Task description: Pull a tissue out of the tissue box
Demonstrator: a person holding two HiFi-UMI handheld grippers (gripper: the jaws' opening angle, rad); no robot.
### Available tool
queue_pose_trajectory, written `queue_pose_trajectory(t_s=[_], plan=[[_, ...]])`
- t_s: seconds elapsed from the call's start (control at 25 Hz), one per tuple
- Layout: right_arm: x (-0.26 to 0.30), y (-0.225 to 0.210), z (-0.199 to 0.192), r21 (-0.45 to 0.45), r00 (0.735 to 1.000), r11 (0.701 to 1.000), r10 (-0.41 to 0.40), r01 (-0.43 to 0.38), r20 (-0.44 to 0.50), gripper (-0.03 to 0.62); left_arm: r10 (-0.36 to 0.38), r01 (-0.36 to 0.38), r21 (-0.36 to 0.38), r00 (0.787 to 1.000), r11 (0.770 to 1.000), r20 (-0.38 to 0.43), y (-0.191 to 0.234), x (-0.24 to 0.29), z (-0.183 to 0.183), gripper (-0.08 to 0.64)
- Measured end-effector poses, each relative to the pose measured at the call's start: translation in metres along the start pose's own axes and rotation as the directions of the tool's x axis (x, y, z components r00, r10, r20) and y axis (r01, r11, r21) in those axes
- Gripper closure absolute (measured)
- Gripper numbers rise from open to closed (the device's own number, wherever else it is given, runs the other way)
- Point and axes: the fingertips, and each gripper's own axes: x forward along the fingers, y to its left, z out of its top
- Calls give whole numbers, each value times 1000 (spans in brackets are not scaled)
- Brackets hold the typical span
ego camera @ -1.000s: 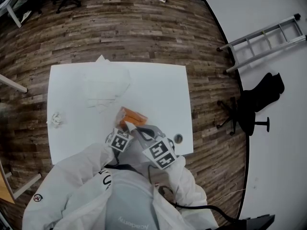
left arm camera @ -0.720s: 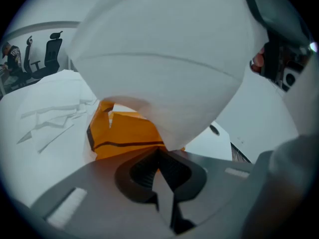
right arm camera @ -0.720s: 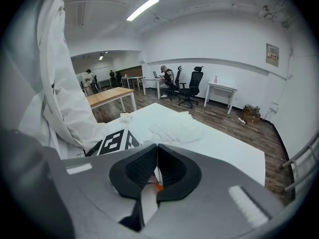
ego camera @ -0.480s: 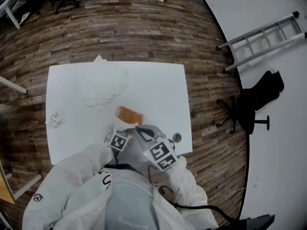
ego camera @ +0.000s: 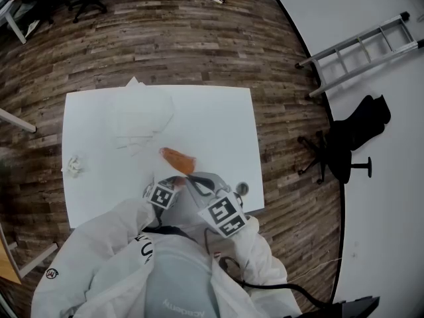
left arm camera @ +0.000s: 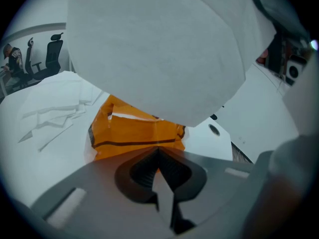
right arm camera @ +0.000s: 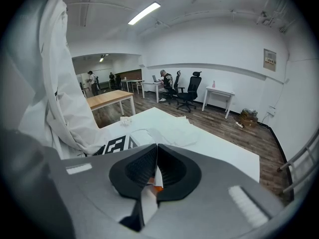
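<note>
Tissue box (ego camera: 177,159), an orange soft-sided pack with a dark stripe, lies flat on the white table (ego camera: 218,124) just ahead of both grippers; the left gripper (left arm camera: 158,153) has its jaws closed together at the pack's near edge, and the right gripper (right arm camera: 156,153) pinches a white tissue (left arm camera: 154,54), which hangs broad above the pack and blocks the left gripper view. Loose tissues (ego camera: 140,114) lie piled toward the far left corner; a crumpled tissue (ego camera: 74,166) sits by the left edge.
</note>
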Motion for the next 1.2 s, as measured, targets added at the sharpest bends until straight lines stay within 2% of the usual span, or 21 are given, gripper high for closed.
queue_pose_trajectory(t_s=[0.8, 1.2], plan=[[-20, -4, 2, 24, 995, 998, -52, 51, 84, 588, -2, -1, 38, 997, 999, 80, -16, -31, 16, 560], [-39, -7, -4, 45, 988, 997, -68, 62, 142, 588, 47, -57, 80, 992, 995, 118, -22, -51, 18, 560]])
